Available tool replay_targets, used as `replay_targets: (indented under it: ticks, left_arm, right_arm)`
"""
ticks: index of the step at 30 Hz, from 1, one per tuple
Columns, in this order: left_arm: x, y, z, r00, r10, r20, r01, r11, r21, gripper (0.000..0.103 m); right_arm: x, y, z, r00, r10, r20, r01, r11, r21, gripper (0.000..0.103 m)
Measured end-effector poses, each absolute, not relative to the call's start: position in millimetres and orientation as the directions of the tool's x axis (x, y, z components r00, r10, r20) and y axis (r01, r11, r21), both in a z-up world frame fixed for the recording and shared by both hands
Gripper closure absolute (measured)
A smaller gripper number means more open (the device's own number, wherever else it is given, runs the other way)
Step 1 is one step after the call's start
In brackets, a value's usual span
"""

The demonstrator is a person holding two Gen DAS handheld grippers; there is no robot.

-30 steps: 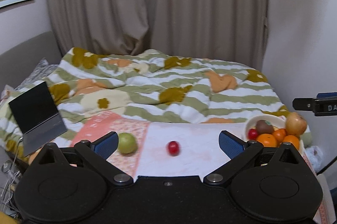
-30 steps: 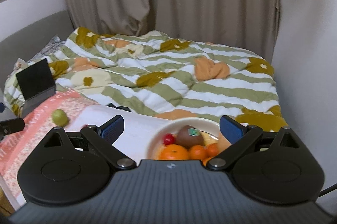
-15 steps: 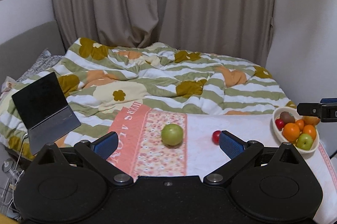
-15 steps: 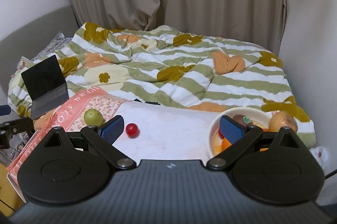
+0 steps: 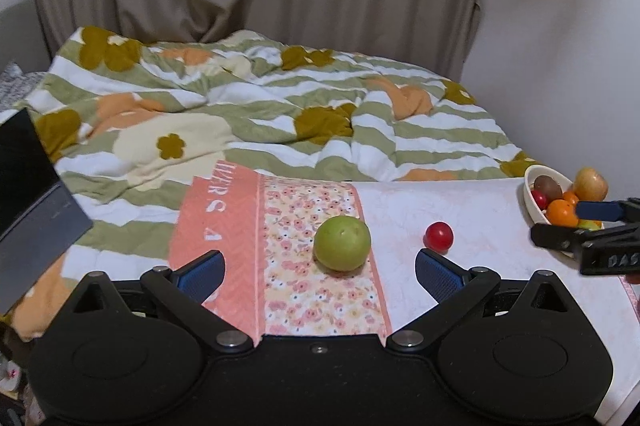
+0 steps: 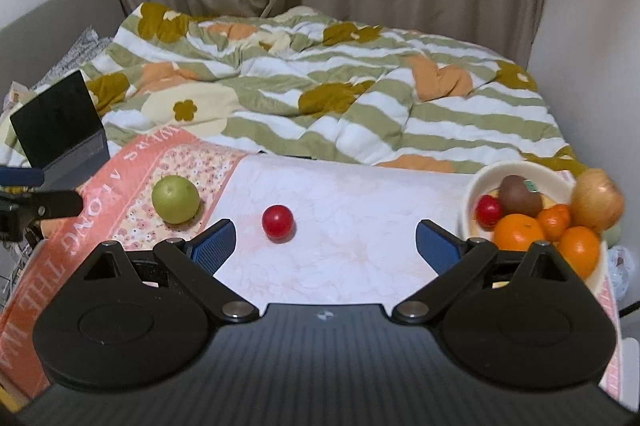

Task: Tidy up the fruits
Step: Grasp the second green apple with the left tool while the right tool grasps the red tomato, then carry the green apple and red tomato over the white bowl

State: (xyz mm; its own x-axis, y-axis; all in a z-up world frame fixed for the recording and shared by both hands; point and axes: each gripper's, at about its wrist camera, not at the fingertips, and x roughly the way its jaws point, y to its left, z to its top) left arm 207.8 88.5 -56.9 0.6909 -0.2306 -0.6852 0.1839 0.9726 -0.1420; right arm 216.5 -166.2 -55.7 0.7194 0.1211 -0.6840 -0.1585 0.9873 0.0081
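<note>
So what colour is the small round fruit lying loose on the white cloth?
Red. The small round fruit is glossy and plain red, clearest in the right wrist view.

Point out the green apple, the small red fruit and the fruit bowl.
green apple point(image 5: 342, 243), left wrist view, middle of its skin.
small red fruit point(image 6: 277, 221), right wrist view, its centre.
fruit bowl point(image 6: 476, 185), right wrist view, near-left rim.

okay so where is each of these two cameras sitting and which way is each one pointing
Left wrist: sits on the left gripper, looking forward at the green apple; its open fingers show, the right gripper at the right edge.
Right wrist: sits on the right gripper, facing the red fruit and fruit bowl; open fingers show.
Shared: apple, red fruit, bowl, floral duvet.
</note>
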Motion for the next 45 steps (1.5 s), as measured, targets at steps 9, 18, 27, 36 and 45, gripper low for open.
replay_targets:
  ticks: [9, 18, 27, 36, 45]
  left_arm:
    - [251, 73, -90, 0.636, -0.271, -0.723, 0.248, 0.959, -0.141, 0.004]
    - [283, 52, -115, 0.584, -0.266, -0.767, 0.261, 0.956, -0.132, 0.024]
    - [293, 44, -128, 0.560, -0.249, -0.790, 0.238, 0.962, -0.135, 0.045]
    - [286, 49, -127, 0.567, -0.226, -0.793, 0.219, 0.968, -0.119, 0.045]
    - [271, 59, -125, 0.574, -0.198, -0.794, 0.181, 0.977, -0.113, 0.045]
  right_arm:
    - [266, -149, -98, 0.659, 0.181, -0.730, -0.260, 0.966, 0.005, 0.000]
    - [297, -141, -132, 0.573, 0.238, -0.784, -0.377, 0.926, 0.005, 0.013]
    - [306, -133, -146, 0.532, 0.268, -0.803, -0.439, 0.898, 0.009, 0.025]
    - [310, -123, -149, 0.531, 0.278, -0.800, -0.459, 0.889, 0.005, 0.032]
    - [308, -121, -147, 0.552, 0.276, -0.787, -0.450, 0.893, -0.002, 0.058]
